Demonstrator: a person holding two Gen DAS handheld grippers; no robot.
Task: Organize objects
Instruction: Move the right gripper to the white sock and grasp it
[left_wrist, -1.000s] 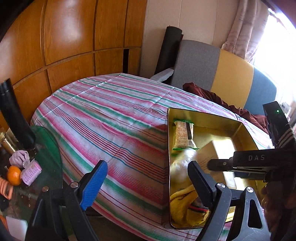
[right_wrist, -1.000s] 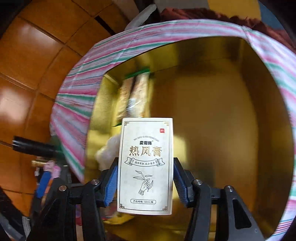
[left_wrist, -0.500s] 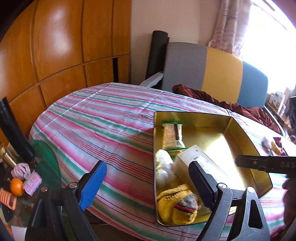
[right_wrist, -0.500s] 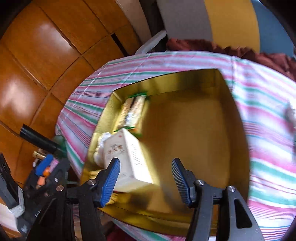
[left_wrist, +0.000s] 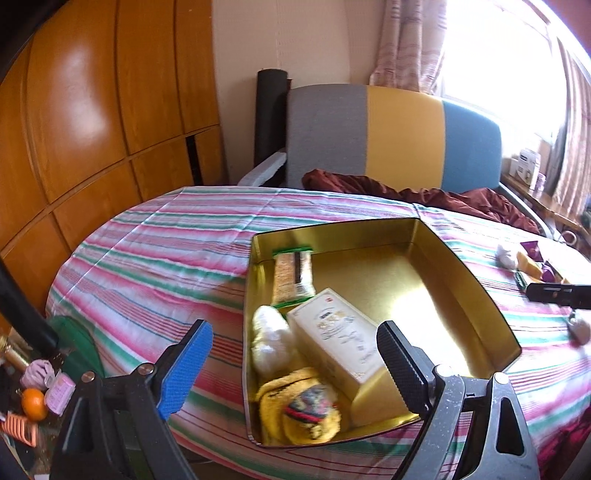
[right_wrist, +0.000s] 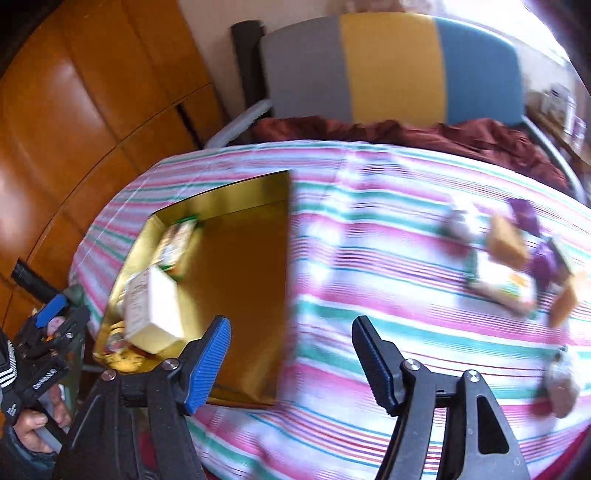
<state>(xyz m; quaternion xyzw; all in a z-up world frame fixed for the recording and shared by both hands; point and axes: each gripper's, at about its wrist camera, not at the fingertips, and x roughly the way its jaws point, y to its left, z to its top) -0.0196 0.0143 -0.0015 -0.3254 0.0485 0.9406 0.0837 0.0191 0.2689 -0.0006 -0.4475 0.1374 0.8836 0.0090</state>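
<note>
Right hand-held gripper opening, empty, w/ ribbed pads over striped cloth; cream carton in shiny gold tin.

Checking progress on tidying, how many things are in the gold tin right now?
4: snack bar at the far left, white bundle below it, cream box beside that, yellow knit item nearest. More may hide underneath.

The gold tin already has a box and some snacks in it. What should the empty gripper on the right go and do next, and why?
Probably carry on toward the loose items on the striped cloth and pick one up. The right gripper has nothing between its opening jaws, the cream box already lies in the gold tin, and those snacks sit outside it, so they seem the ones left to tidy.
</note>
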